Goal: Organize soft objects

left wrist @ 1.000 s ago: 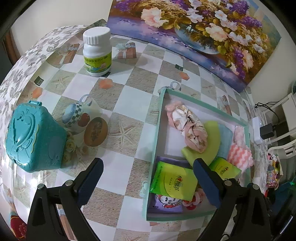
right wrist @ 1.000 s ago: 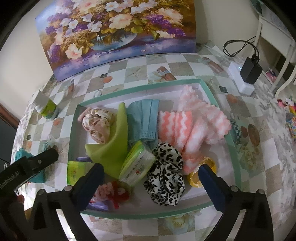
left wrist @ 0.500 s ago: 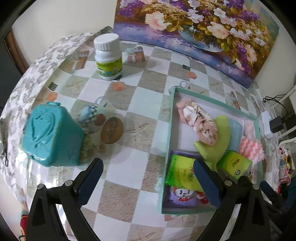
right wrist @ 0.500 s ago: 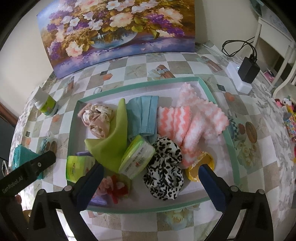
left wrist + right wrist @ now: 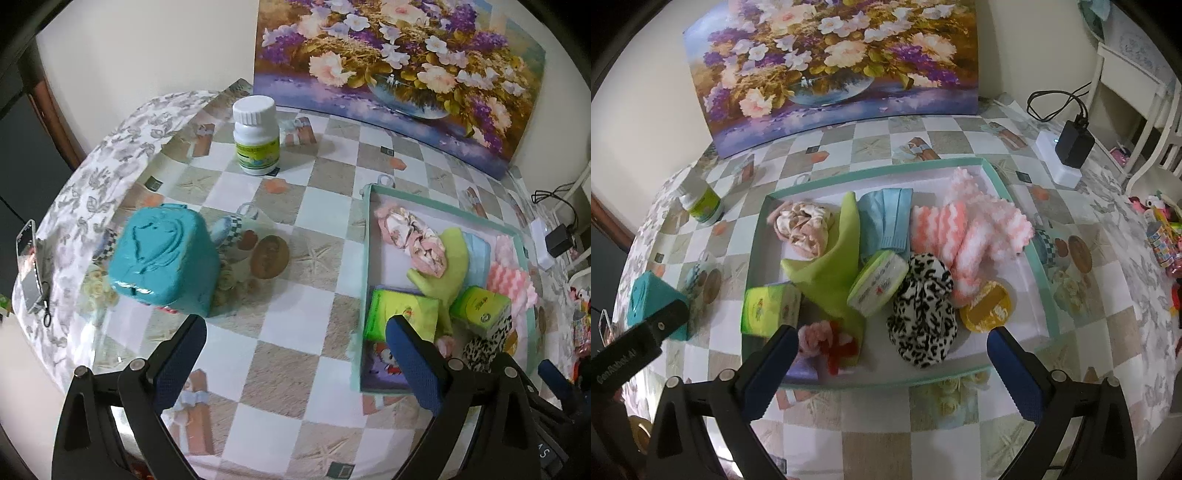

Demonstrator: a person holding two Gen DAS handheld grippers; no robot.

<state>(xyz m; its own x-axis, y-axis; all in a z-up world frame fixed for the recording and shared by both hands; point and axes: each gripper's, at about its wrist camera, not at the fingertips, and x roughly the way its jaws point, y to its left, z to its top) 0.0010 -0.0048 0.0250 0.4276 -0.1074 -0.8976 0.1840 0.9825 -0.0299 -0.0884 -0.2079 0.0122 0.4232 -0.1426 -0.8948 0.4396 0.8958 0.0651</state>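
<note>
Teal tray (image 5: 759,236) already holds the soft stuff: scrunchies (image 5: 923,310), pink cloth (image 5: 964,236), green cloth (image 5: 834,262), tissue packs (image 5: 768,310). Left gripper (image 5: 295,354) and right gripper (image 5: 890,369) both wide, empty, hovering at tray's near edge. Looks mostly done; teal box (image 5: 162,258) and bottle (image 5: 256,134) sit outside, left.

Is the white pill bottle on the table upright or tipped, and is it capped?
Upright and capped: the bottle stands on its base on the table, white cap on top, outside the tray.
</note>
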